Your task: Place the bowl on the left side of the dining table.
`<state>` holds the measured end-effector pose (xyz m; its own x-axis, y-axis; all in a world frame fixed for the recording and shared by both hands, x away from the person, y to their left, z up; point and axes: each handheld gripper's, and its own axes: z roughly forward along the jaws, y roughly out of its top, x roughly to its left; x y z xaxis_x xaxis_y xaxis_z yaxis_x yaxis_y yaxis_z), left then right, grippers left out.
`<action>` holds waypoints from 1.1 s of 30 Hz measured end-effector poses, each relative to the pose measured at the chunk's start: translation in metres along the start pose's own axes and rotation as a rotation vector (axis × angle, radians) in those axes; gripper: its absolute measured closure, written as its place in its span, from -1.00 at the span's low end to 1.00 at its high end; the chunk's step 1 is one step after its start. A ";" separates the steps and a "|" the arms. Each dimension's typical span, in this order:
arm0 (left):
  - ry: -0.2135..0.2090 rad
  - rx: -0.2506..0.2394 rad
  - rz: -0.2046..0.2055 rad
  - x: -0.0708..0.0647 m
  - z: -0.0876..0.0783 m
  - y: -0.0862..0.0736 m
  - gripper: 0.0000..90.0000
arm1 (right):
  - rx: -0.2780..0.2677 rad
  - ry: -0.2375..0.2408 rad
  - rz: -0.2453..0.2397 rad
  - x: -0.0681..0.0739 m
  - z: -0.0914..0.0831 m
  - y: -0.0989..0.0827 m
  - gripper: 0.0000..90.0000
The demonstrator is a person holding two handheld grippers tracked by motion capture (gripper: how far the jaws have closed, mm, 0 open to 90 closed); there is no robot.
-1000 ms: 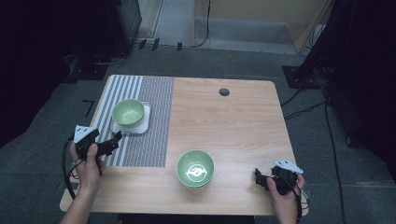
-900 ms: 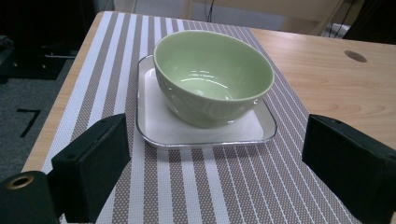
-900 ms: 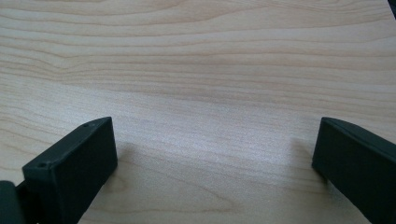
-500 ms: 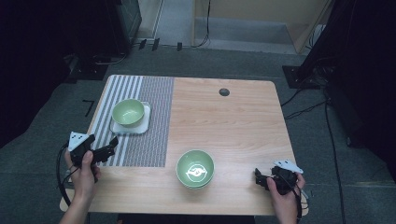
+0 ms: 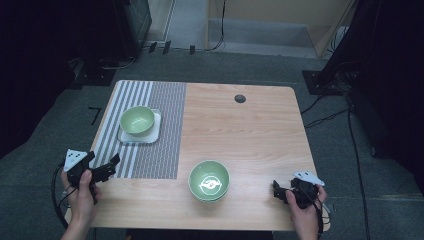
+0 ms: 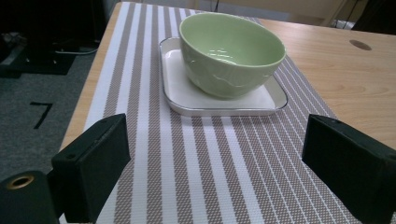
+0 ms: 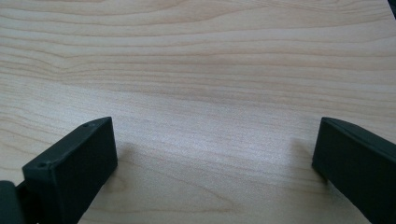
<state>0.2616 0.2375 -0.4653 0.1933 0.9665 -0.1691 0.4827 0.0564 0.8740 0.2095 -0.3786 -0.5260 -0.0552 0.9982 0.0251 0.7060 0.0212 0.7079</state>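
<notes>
A plain green bowl stands on a white square plate on the striped placemat at the table's left. A second green bowl with a white pattern inside sits near the front middle of the wooden table. My left gripper is open low over the mat's front left corner, a short way in front of the plate, with nothing between its jaws. My right gripper is open at the front right, resting low over bare wood.
A small dark round spot marks the table's far side. Dark grey floor with cables and black stands surrounds the table; a "7" mark lies on the floor to the left. Bare wood lies between the two bowls and at the right.
My left gripper has drawn back toward the front left corner of the mat, away from the plate. The right gripper has stayed where it was.
</notes>
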 end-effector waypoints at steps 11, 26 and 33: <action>0.015 0.012 -0.017 0.016 -0.015 -0.016 -0.84 | 0.000 0.000 0.000 0.000 0.000 0.000 -1.00; 0.051 0.037 0.006 0.037 -0.031 -0.032 -0.84 | 0.000 0.000 0.000 0.000 0.000 0.000 -1.00; 0.040 0.081 0.029 0.035 -0.028 -0.040 -0.84 | 0.000 0.000 0.000 0.000 0.000 0.000 -1.00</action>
<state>0.2254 0.2764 -0.4941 0.1745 0.9768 -0.1241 0.5451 0.0092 0.8383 0.2095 -0.3786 -0.5261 -0.0552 0.9982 0.0248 0.7059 0.0215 0.7080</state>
